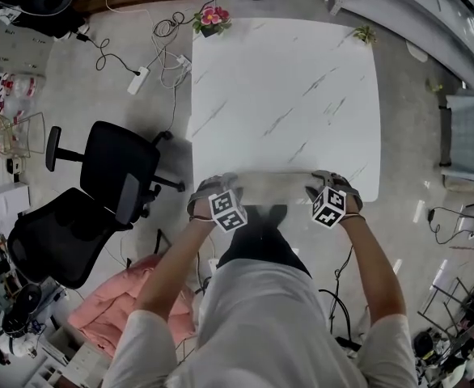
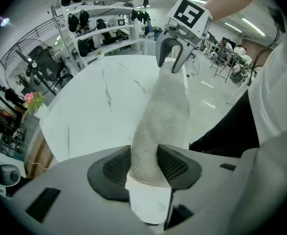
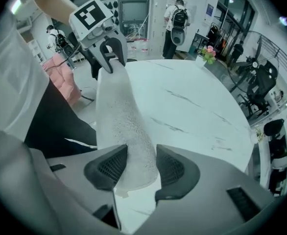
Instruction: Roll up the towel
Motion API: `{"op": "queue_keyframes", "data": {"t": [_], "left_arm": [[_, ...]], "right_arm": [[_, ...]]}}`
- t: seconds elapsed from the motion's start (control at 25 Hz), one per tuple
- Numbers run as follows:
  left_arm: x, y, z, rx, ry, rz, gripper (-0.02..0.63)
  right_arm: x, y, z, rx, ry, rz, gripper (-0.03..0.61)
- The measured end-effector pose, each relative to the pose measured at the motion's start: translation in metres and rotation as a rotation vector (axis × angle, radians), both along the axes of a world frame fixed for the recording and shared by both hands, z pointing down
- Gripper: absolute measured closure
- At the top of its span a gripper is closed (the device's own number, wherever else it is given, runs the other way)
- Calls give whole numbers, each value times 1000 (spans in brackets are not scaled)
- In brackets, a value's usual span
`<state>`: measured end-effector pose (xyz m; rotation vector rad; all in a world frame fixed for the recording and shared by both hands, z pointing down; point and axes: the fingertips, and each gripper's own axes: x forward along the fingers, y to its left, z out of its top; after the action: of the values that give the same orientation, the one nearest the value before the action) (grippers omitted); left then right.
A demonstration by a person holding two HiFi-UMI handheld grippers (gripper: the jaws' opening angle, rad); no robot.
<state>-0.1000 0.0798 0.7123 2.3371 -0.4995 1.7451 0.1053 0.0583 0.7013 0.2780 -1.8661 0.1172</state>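
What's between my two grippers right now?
The rolled towel runs from the left gripper to the right gripper along the table's near edge. Head view shows it; each gripper view shows an end between its jaws.

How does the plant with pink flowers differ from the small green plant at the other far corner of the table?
The pink-flowered plant bears pink blooms, while the green plant shows only leaves. The pink-flowered plant looks bigger than the green plant. The pink-flowered plant stands at the far left corner of the white table, the green plant at the far right corner. Both sit at the table's far edge.
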Motion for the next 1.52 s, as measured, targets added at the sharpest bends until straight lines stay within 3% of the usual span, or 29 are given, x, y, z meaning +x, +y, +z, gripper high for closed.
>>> {"op": "queue_keyframes", "data": {"t": [0.2,0.4,0.56,0.72,0.88,1.16,1.52], "left_arm": [[-5,-35,6,83,-9,-80,405],[-4,-34,23,69,1,-72,407],[-7,-36,3,74,48,-107,403],[-15,-41,-31,67,158,-229,408],[-21,-48,-79,125,274,-304,445],[-23,-46,-170,239,460,-369,498],[-23,-30,-269,361,616,-409,560]], "right_arm": [[1,-34,9,140,42,79,371],[0,-32,26,146,77,105,373],[0,-31,11,138,57,155,372],[-3,-28,-21,127,-28,272,373],[-7,-32,-73,208,-150,412,410],[-9,-25,-169,367,-319,561,476],[-3,-10,-268,486,-510,686,526]]}}
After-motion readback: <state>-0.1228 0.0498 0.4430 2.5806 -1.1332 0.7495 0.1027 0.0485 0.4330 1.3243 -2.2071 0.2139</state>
